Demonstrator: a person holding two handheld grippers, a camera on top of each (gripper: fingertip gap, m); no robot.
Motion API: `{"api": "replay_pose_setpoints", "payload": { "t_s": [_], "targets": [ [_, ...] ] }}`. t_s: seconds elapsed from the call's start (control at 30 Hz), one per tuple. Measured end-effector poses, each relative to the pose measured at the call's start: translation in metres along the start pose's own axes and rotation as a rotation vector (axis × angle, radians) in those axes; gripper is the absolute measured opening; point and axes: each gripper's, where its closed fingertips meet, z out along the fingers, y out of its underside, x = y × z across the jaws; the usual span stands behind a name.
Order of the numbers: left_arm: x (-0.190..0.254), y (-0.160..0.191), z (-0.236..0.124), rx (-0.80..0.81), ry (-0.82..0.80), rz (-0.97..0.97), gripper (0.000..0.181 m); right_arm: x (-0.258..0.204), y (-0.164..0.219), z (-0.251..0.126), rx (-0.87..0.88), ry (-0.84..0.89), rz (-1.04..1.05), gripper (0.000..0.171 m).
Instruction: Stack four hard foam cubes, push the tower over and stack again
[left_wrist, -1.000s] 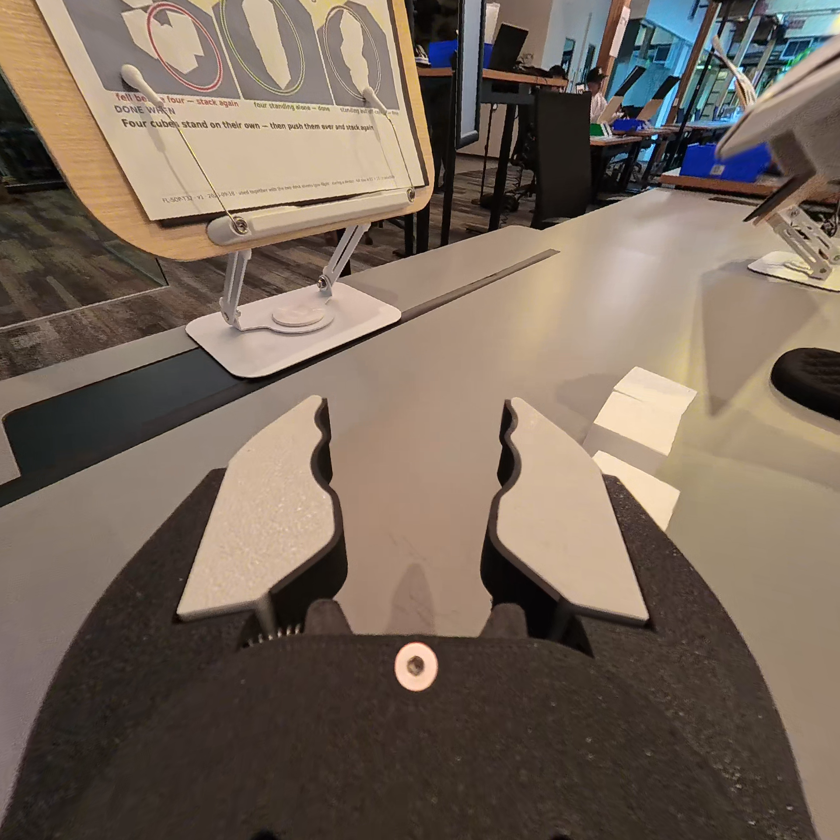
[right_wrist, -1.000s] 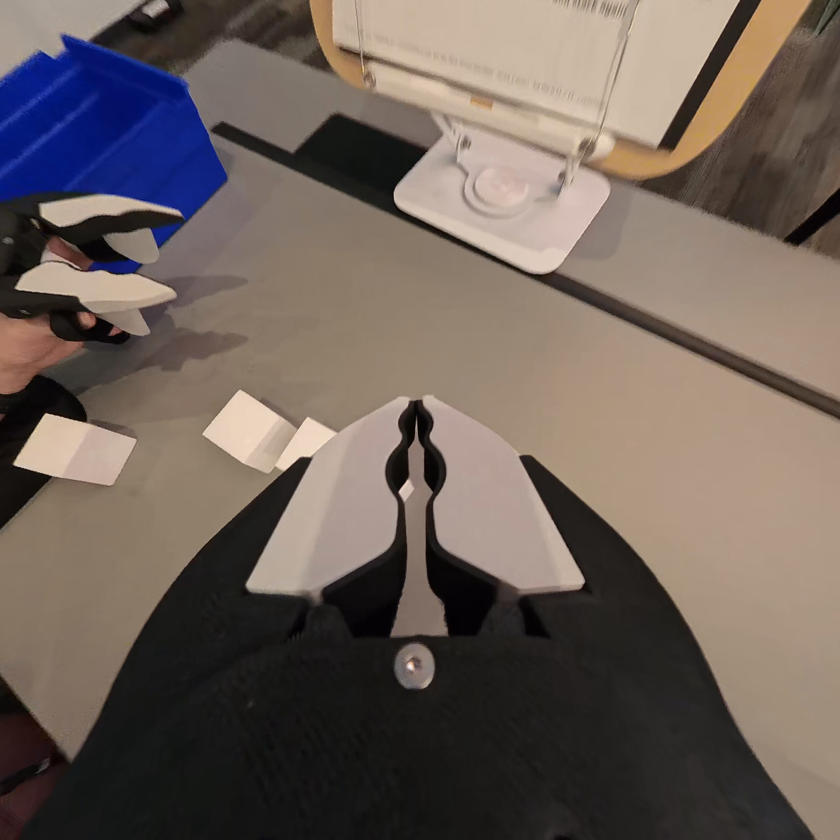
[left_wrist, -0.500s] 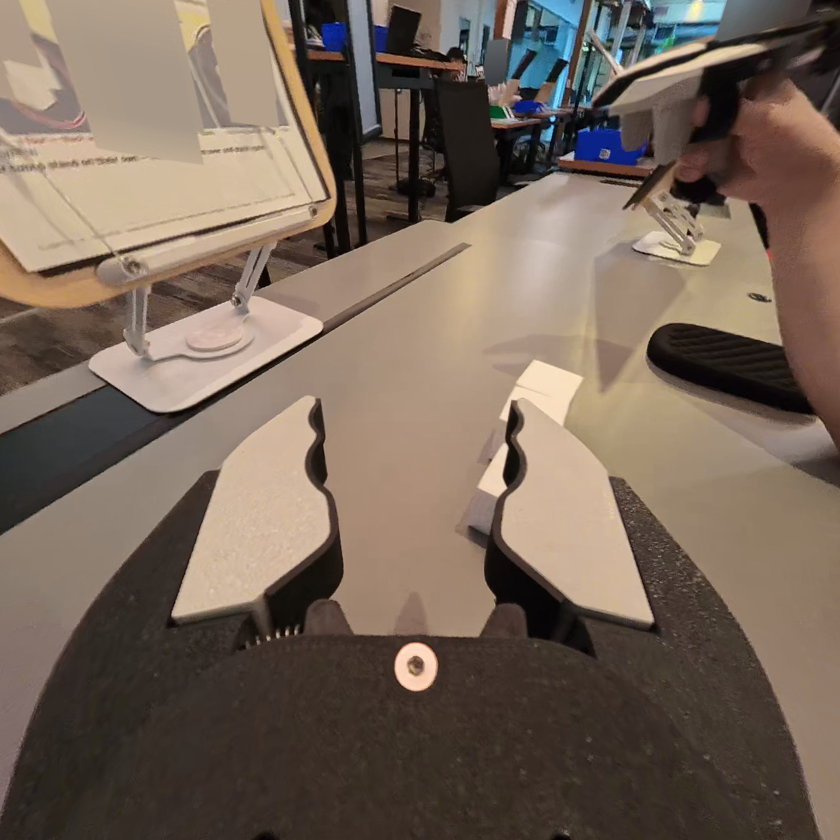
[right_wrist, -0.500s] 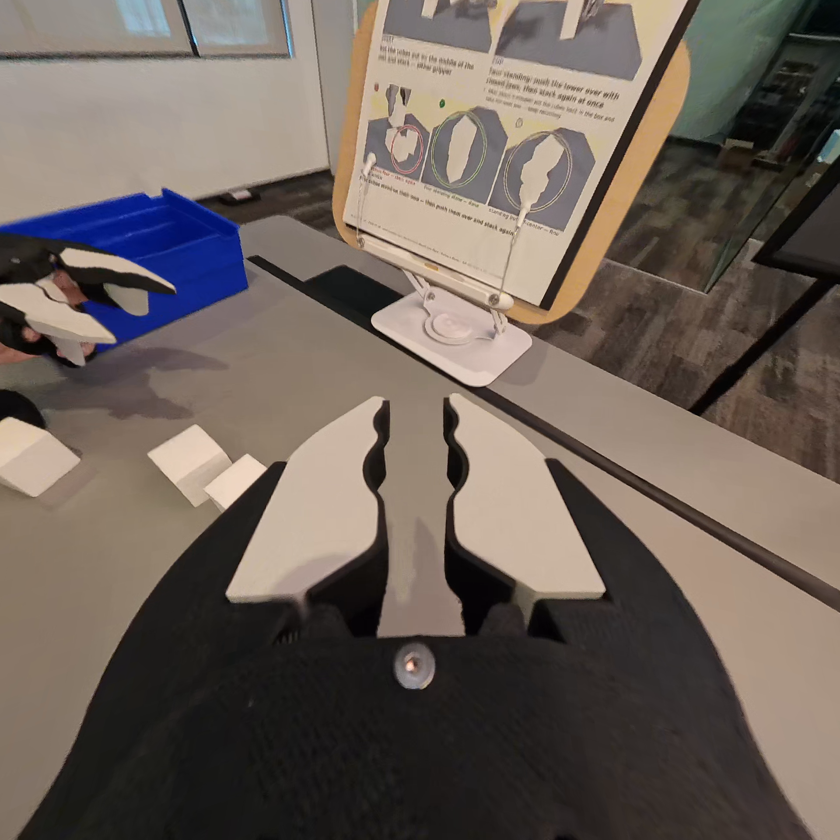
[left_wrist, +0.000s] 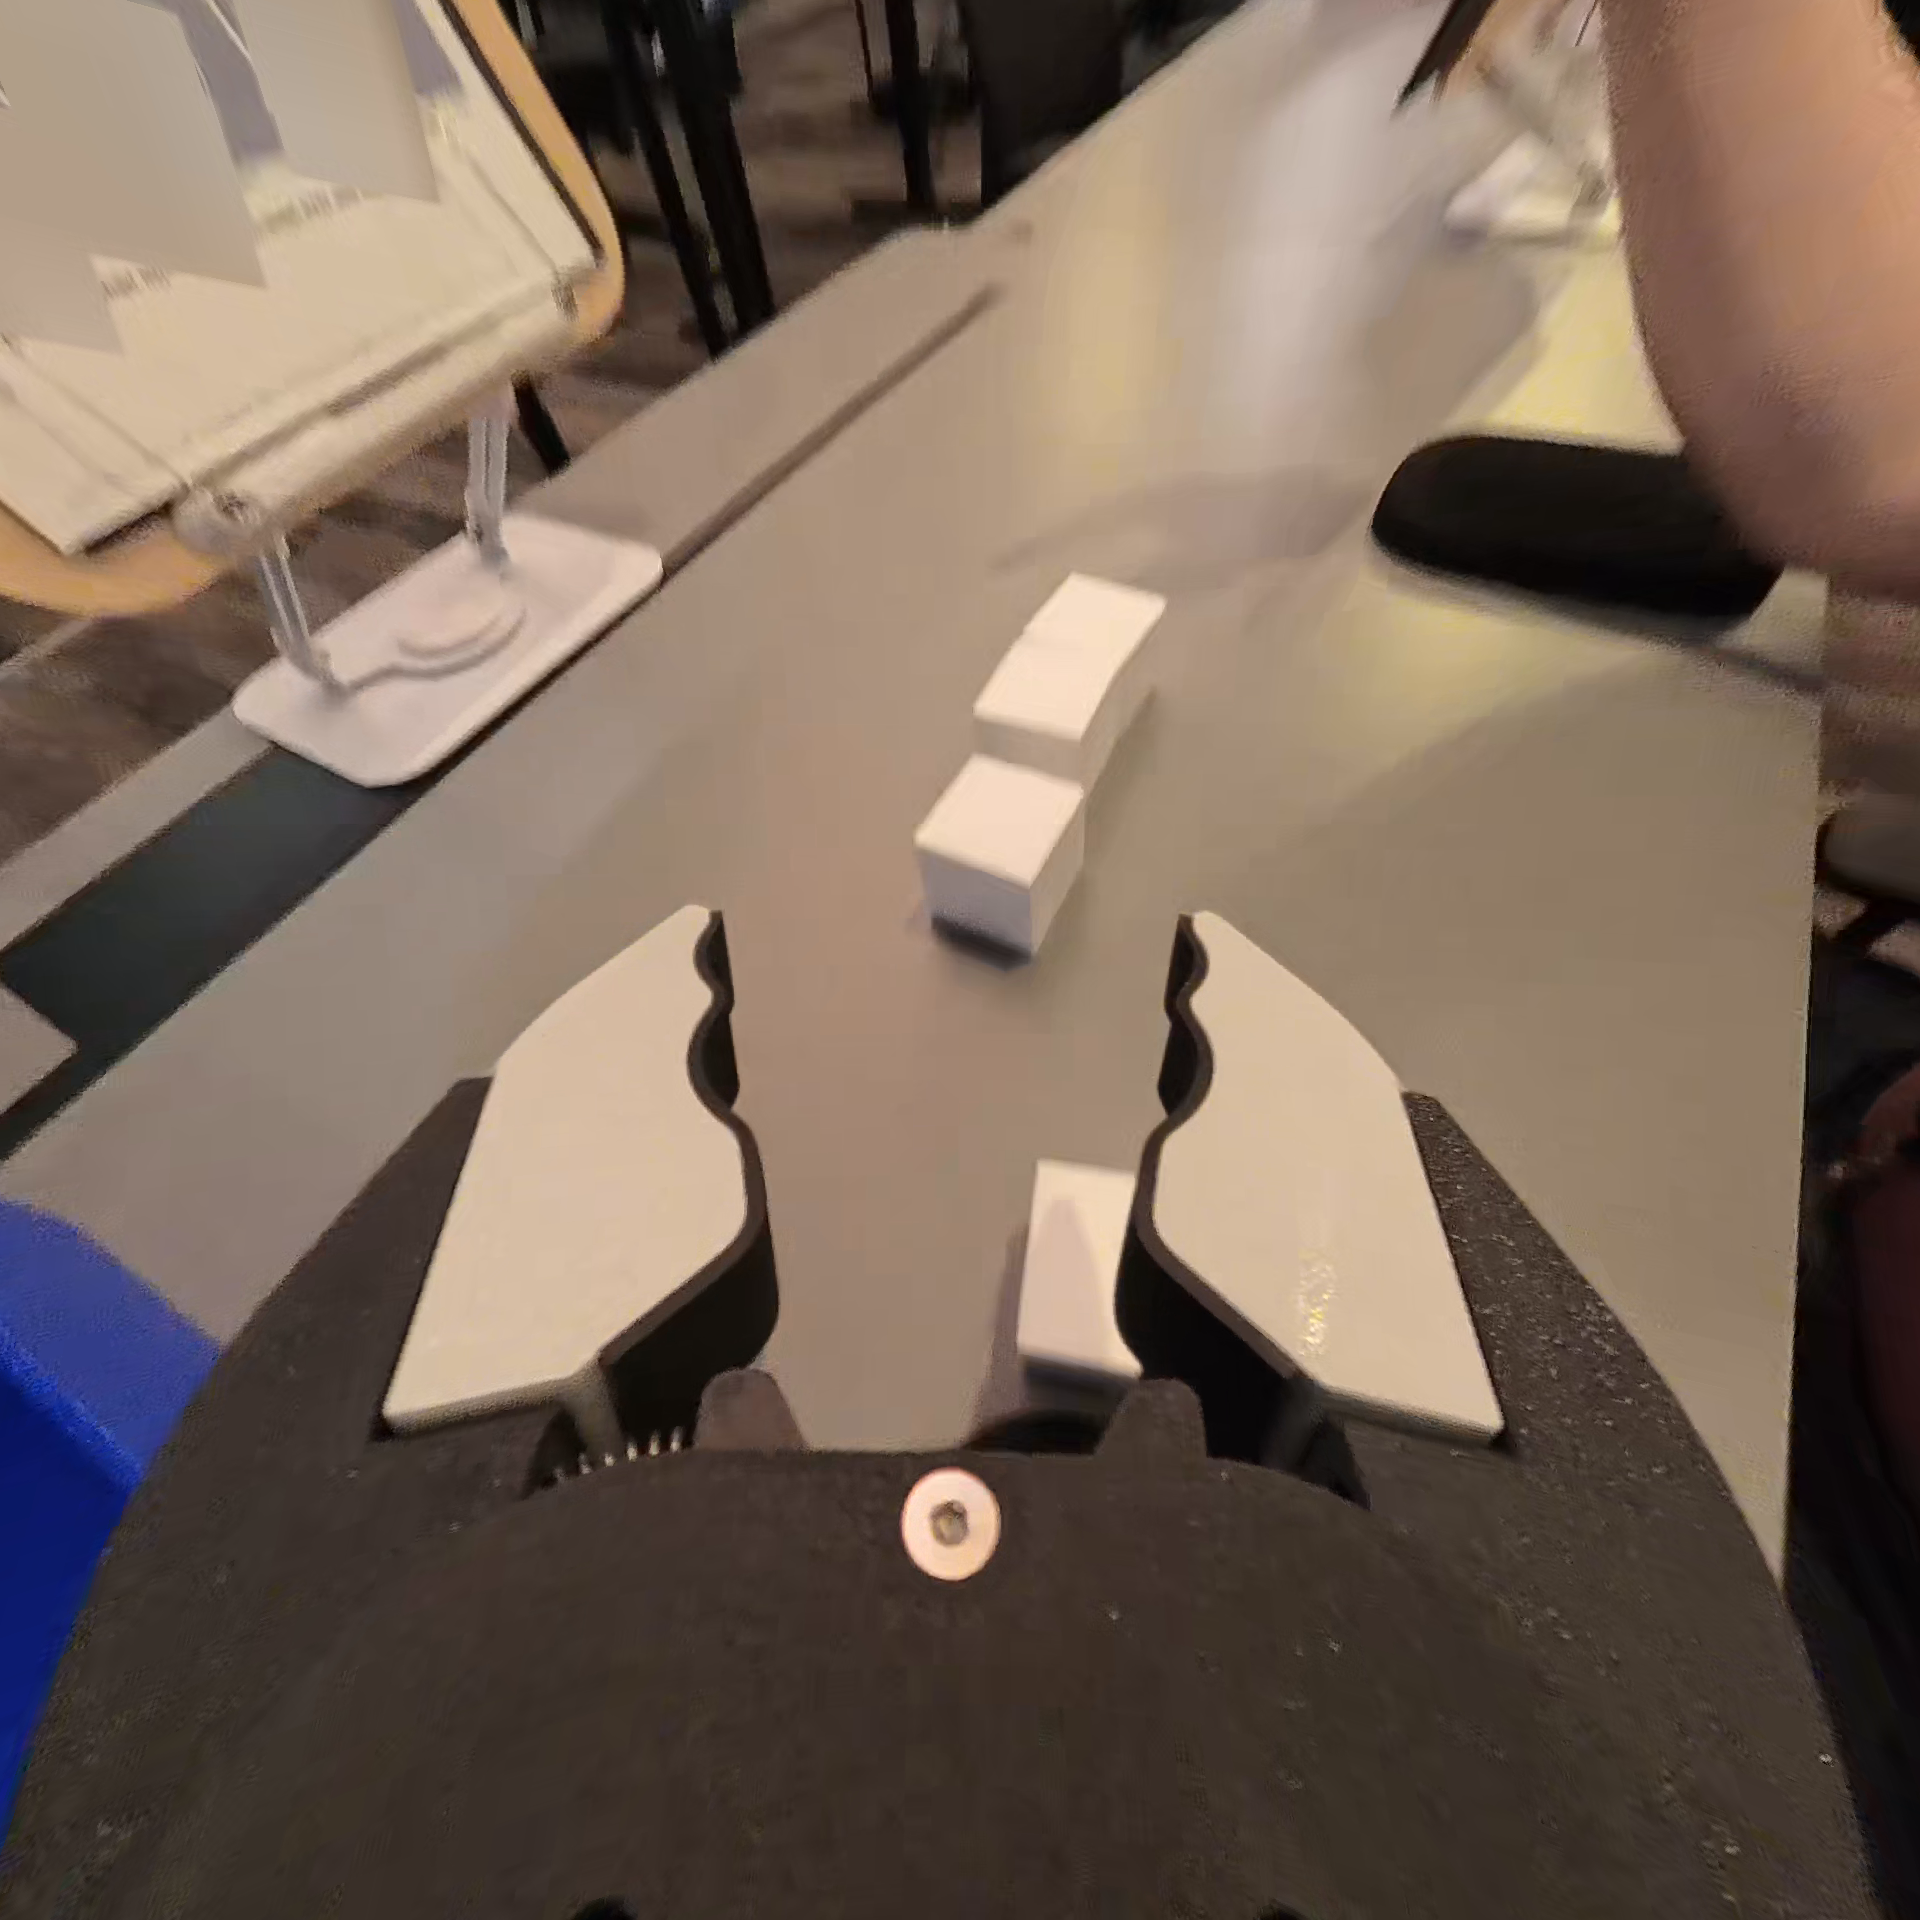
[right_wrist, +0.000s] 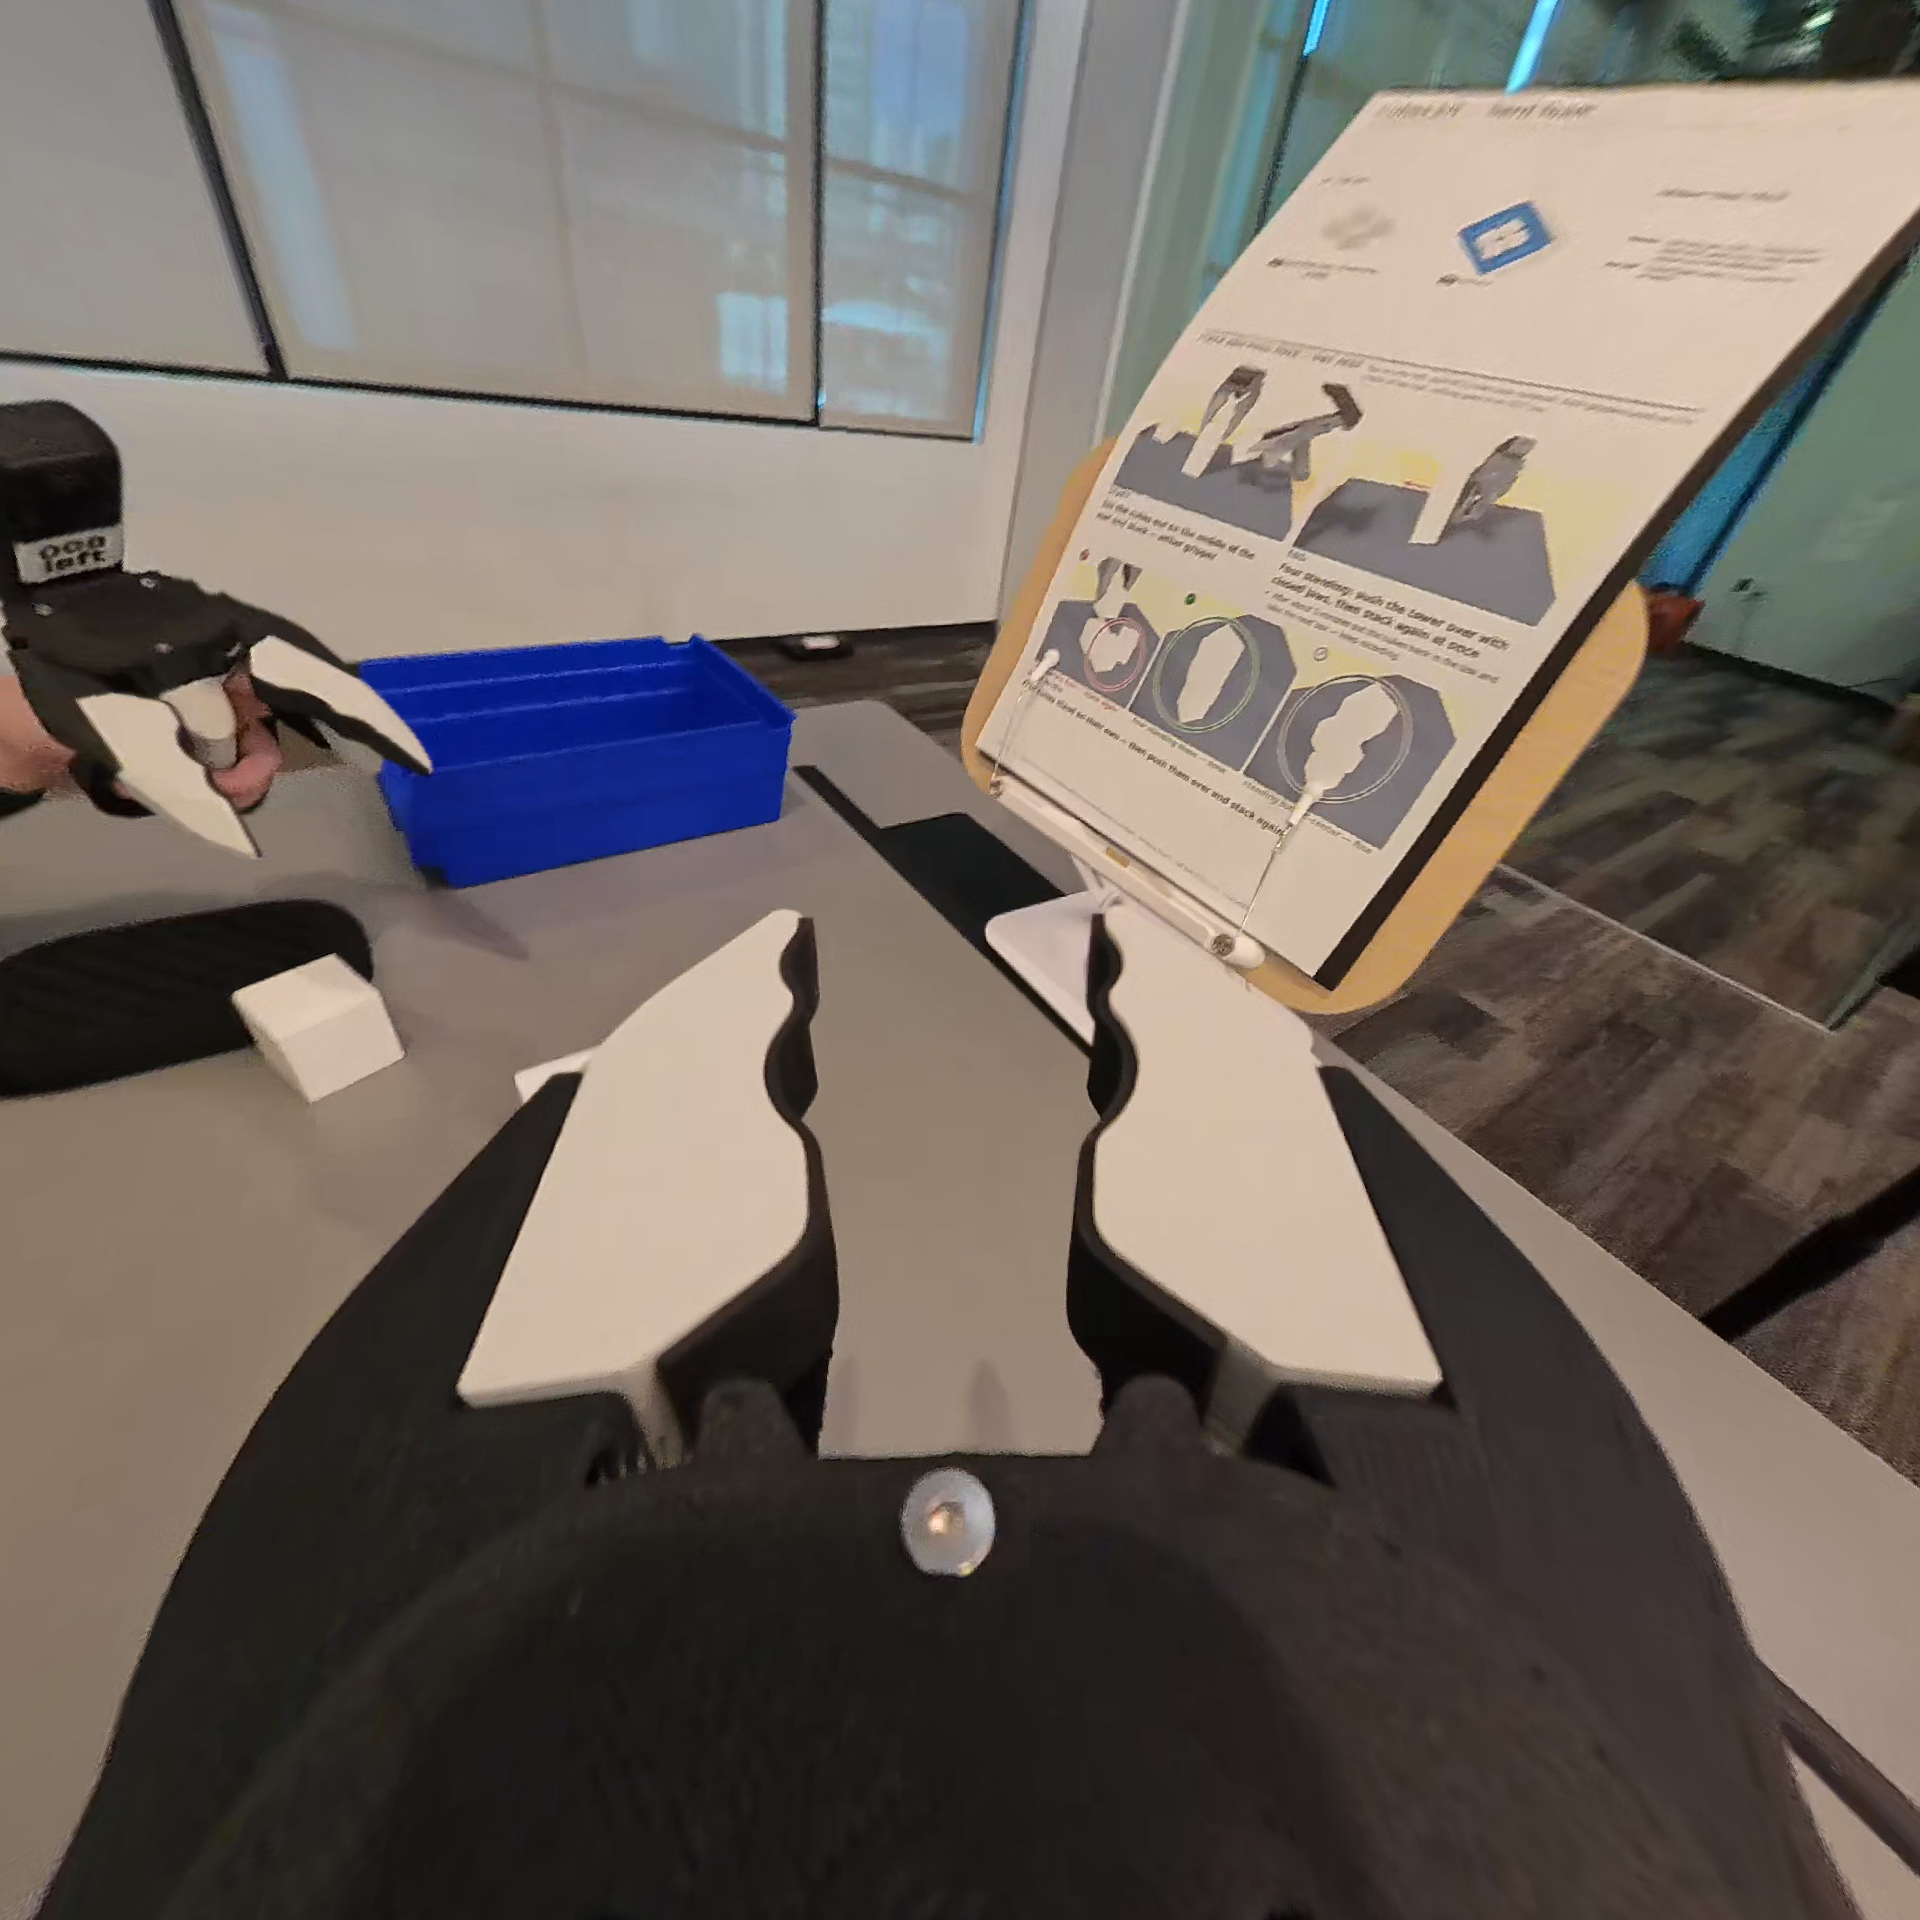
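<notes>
White foam cubes lie loose on the grey table (left_wrist: 1351, 883). In the left wrist view one cube (left_wrist: 997, 852) sits just ahead of my left gripper (left_wrist: 951, 935), with two more cubes (left_wrist: 1049, 707) touching in a row behind it. Another cube (left_wrist: 1075, 1278) lies under the gripper beside its right finger. The left gripper is open and empty. My right gripper (right_wrist: 948, 935) is open and empty, held above the table. Its view shows one cube (right_wrist: 317, 1023), a second cube's corner (right_wrist: 551, 1075), and the left gripper (right_wrist: 332, 805) farther off.
A blue bin (right_wrist: 582, 748) stands at the table's far left and shows in the left wrist view (left_wrist: 62, 1351). An instruction sheet on a stand (right_wrist: 1351, 623) is at the back edge. A black pad (right_wrist: 156, 987) lies near the cubes. A person's arm (left_wrist: 1766, 260) is at the right. The gap from one gripper's tips to the other's is roughly 40 cm.
My right gripper went from shut to open and tilted up from the table. My left gripper drew back and tilted down, so the cubes now lie ahead of it and under it.
</notes>
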Motion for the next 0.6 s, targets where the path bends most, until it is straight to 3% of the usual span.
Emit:
{"api": "replay_pose_setpoints", "payload": {
  "t_s": [0.33,0.6],
  "targets": [
    [0.036,0.053,0.002,-0.258,-0.006,-0.022,0.077,0.004,0.057,0.018,-0.12,-0.203,0.085,0.059],
    [0.049,0.103,0.003,-0.469,-0.032,0.009,0.081,0.017,0.061,0.008,-0.08,-0.173,0.09,0.058]
  ]
}}
